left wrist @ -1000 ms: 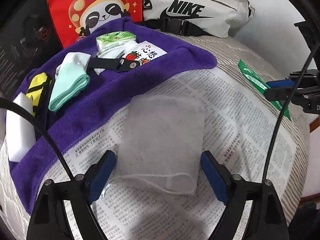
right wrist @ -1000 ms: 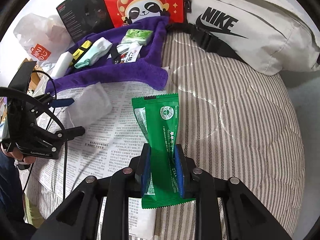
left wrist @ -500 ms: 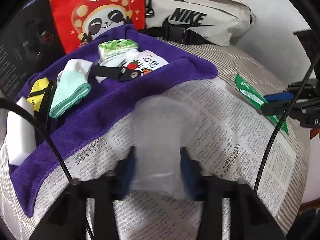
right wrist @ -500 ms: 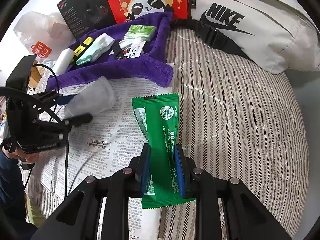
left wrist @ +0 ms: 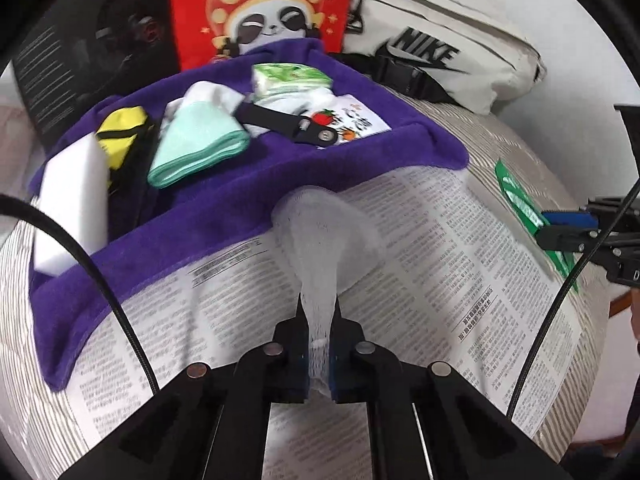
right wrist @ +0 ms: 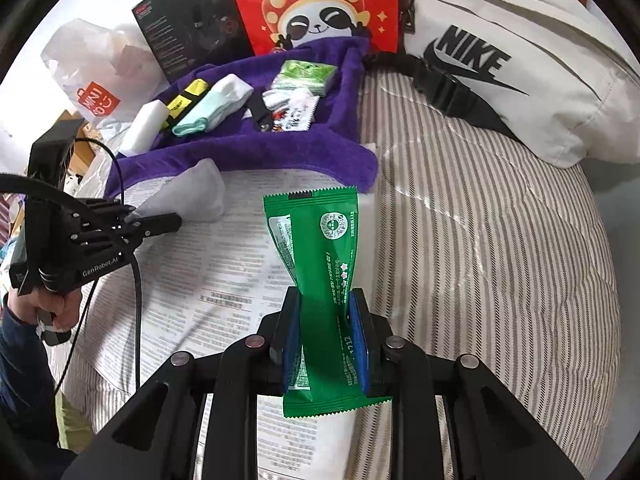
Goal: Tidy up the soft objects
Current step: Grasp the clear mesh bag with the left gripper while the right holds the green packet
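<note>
The white gauze pad point(left wrist: 320, 240) sits pinched at its near edge between your left gripper point(left wrist: 319, 320) jaws, over the newspaper point(left wrist: 460, 240) beside the purple towel point(left wrist: 360, 160). Your right gripper point(right wrist: 325, 320) clamps the green packet point(right wrist: 320, 248).

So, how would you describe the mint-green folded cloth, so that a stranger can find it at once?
Find the big purple towel spread in front of the red panda bag. On it, between a yellow pouch with black straps and a black strap with a metal snap, lies the mint-green folded cloth. It is the only pale green, plain fabric piece there.
</note>
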A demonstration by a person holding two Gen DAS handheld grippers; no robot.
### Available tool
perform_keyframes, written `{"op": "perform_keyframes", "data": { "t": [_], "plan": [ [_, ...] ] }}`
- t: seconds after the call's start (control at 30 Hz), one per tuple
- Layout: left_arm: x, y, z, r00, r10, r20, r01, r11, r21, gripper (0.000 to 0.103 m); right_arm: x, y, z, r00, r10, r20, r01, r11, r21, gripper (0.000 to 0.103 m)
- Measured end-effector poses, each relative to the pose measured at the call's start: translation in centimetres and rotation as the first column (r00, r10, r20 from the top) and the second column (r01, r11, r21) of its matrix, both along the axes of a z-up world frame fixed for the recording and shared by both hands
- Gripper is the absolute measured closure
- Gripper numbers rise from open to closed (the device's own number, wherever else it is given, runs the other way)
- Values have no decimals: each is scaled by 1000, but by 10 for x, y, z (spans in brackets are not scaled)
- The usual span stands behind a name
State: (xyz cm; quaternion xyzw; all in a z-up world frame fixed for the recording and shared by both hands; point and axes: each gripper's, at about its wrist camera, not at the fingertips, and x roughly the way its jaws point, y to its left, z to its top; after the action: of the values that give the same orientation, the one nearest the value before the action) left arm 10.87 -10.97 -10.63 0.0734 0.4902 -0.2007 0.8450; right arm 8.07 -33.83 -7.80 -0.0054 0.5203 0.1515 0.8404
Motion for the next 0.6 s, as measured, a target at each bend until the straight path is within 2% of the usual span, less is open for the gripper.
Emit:
{"op": "perform_keyframes", "data": {
  "t": [0.13,0.27,0.6],
  "plan": [
    [-6,10,6,999,35,2,-35,999,-23,96,1,11,1,1000,15,-4,-15,1000,13,79],
    [-12,19,12,998,64,13,-64,998,-5,96,1,25,1,999,38,-5,-38,999,16,79],
    [-18,49,35,991,125,44,-123,991,-51,96,12,60,7,996,93,11,-93,995,29,79]
  ]
}}
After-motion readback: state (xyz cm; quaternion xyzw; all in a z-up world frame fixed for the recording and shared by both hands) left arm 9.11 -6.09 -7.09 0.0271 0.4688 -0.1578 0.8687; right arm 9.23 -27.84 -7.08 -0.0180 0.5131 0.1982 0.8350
